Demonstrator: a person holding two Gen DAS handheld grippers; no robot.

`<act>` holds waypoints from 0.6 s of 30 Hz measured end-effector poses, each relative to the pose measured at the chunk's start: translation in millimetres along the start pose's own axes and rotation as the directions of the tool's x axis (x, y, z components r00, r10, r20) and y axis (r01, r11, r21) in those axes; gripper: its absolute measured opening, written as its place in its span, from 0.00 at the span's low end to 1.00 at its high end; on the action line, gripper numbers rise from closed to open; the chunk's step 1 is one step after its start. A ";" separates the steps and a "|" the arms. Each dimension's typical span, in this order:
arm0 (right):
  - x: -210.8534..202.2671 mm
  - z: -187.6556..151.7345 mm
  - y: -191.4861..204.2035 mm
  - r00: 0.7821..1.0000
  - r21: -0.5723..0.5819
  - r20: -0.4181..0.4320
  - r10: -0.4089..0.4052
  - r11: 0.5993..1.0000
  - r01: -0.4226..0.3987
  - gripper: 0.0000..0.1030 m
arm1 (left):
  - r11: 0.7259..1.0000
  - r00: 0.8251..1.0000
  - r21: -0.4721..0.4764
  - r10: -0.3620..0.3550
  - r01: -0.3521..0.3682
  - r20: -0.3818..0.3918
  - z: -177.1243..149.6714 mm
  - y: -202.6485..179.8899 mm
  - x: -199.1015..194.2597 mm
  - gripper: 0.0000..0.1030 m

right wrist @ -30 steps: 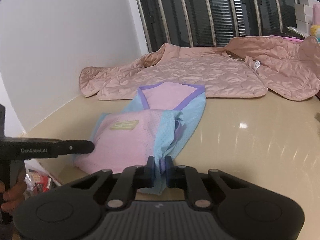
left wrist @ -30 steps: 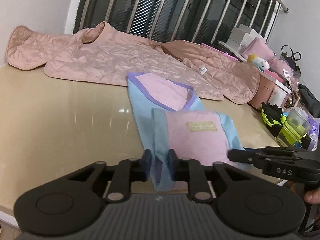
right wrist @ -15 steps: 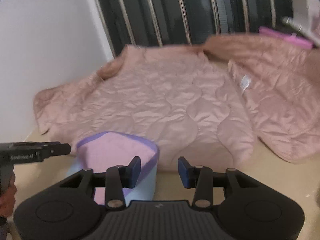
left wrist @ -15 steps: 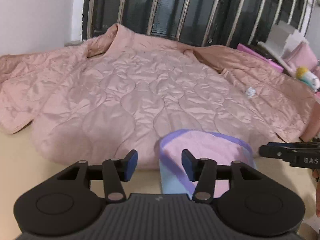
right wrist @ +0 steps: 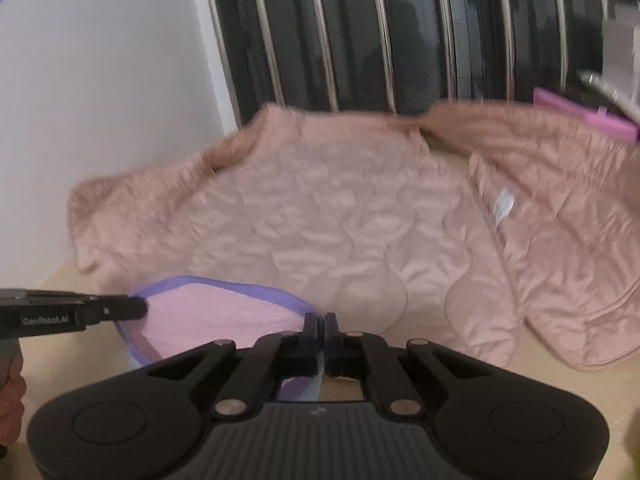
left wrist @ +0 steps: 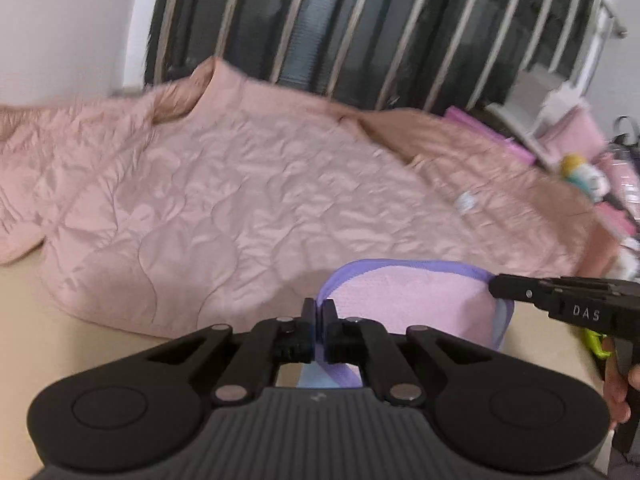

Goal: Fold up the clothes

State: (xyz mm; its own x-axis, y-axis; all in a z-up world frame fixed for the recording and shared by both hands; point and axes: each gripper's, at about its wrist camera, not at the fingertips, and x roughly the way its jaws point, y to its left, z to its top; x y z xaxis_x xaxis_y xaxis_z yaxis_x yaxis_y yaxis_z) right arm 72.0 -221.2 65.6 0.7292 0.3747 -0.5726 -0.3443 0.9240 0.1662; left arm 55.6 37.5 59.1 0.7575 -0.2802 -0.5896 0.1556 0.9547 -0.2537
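Low in the centre of your left wrist view, your left gripper (left wrist: 319,312) is clamped on the purple-trimmed edge of the pink garment (left wrist: 404,304), while your right gripper (left wrist: 496,286) pinches its far corner at right. Behind lies the quilted jacket (left wrist: 240,200).

Bottom centre of your right wrist view, the right gripper (right wrist: 323,326) is closed on the garment's (right wrist: 216,316) hem; the left gripper (right wrist: 140,308) holds its left corner.
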 end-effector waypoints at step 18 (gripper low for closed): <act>-148.9 -159.9 46.9 0.984 -0.228 0.005 0.178 0.958 -0.172 0.02 | 0.988 0.988 0.003 -0.151 0.151 0.038 -155.3 0.6 -140.0 0.03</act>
State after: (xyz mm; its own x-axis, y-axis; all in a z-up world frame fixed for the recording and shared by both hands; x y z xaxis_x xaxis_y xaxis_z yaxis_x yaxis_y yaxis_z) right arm -147.3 -245.7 30.3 0.6589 0.5336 -0.5302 -0.5903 0.8037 0.0752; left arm -148.8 61.7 22.4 0.7488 -0.4175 -0.5148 0.2706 0.9016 -0.3375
